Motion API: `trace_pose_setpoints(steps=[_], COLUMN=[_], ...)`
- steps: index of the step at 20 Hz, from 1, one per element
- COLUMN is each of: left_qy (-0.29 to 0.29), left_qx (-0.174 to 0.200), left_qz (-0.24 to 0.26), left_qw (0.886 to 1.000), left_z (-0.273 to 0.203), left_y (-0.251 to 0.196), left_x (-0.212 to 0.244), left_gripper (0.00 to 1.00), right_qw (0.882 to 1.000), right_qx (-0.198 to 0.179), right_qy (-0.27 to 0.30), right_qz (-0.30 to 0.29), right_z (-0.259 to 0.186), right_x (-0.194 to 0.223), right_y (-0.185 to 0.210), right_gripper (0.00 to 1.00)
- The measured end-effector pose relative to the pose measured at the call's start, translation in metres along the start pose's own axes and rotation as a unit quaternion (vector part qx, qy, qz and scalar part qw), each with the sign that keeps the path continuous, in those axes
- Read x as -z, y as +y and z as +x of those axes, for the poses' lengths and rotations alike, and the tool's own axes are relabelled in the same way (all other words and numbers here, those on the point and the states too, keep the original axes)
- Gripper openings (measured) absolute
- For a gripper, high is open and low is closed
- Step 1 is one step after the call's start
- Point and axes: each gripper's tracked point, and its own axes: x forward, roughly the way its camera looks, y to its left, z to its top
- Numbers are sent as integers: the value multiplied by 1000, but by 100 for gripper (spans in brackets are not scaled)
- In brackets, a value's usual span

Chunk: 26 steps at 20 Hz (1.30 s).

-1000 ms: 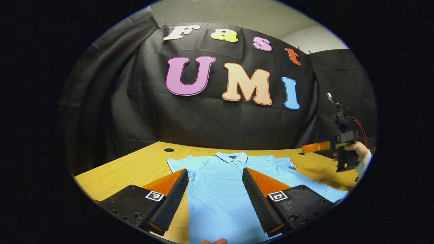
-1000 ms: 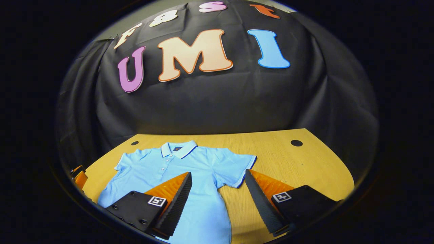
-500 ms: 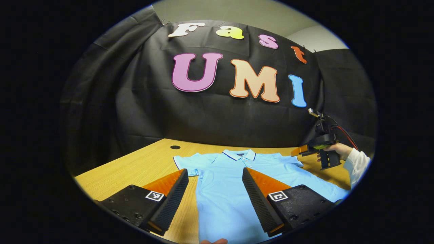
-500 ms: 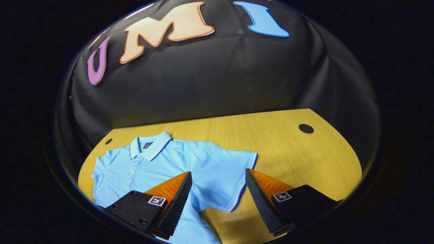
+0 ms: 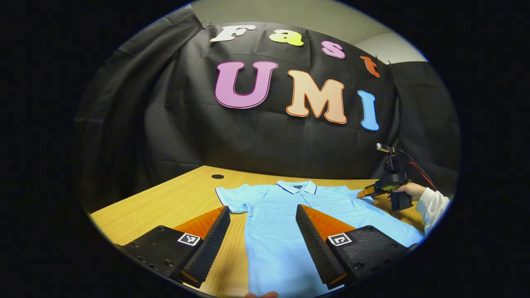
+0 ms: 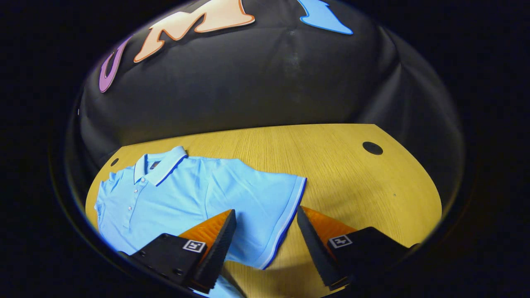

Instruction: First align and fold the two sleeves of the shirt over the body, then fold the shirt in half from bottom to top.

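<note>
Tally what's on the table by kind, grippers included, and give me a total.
Shirt: 1, light blue polo, lying flat, sleeves unfolded.
Grippers: 2, left gripper and right gripper, both open.
Table cable holes: 2, and.
Total: 5.

Right gripper [image 6: 265, 215] open, jaws straddling trimmed cuff of right sleeve [image 6: 265, 207]. Light blue polo shirt [image 6: 165, 194] flat on wooden table [image 6: 352, 178], collar far-left.

Wooden table [image 5: 174, 203] spans the lower half of both views. Round dark hole [image 5: 217, 176] in its surface at centre left of the left gripper view; another hole [image 6: 372, 147] at right in the right gripper view. Pale wall [image 5: 290, 16] at top of the left gripper view.
</note>
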Motion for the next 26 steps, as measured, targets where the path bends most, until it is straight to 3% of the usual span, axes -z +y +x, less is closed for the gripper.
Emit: trace_pose_setpoints(steps=[2, 4, 5, 6, 7, 8, 15, 18, 23, 26], left_qy=[0, 5, 7, 8, 7, 7, 5, 8, 10, 8], left_qx=[2, 4, 4, 4, 4, 4, 4, 5, 8, 4], left_qz=[0, -4, -5, -6, -7, -7, -5, -7, -9, -7], left_qw=[1000, 1000, 1000, 1000, 1000, 1000, 1000, 1000, 1000, 1000], left_z=[0, 1, 3, 3, 2, 1, 3, 3, 4, 3], left_y=[-1, -2, -3, -3, -2, -1, 1, 1, -1, 2], left_x=[0, 3, 5, 5, 4, 4, 4, 6, 7, 6], left_gripper=[95, 95, 95, 95, 95, 95, 95, 95, 95, 95], right_qw=[1000, 1000, 999, 999, 999, 999, 997, 989, 958, 954], right_qx=[-10, -26, -32, -32, -34, -34, -70, -127, -255, -274], right_qy=[-1, -6, -6, -9, -5, -5, -34, -71, -80, -70], right_qz=[-5, -7, -7, -9, -7, -3, 5, 38, 102, 96], right_z=[0, -2, -2, -1, -3, -4, -16, -35, -63, -57], right_x=[0, 0, 1, 0, 1, 0, -17, -42, -51, -36], right_y=[2, 10, 14, 14, 14, 14, 30, 62, 123, 140], right_gripper=[70, 41, 35, 14, 15, 6, 6, 6, 5, 5])
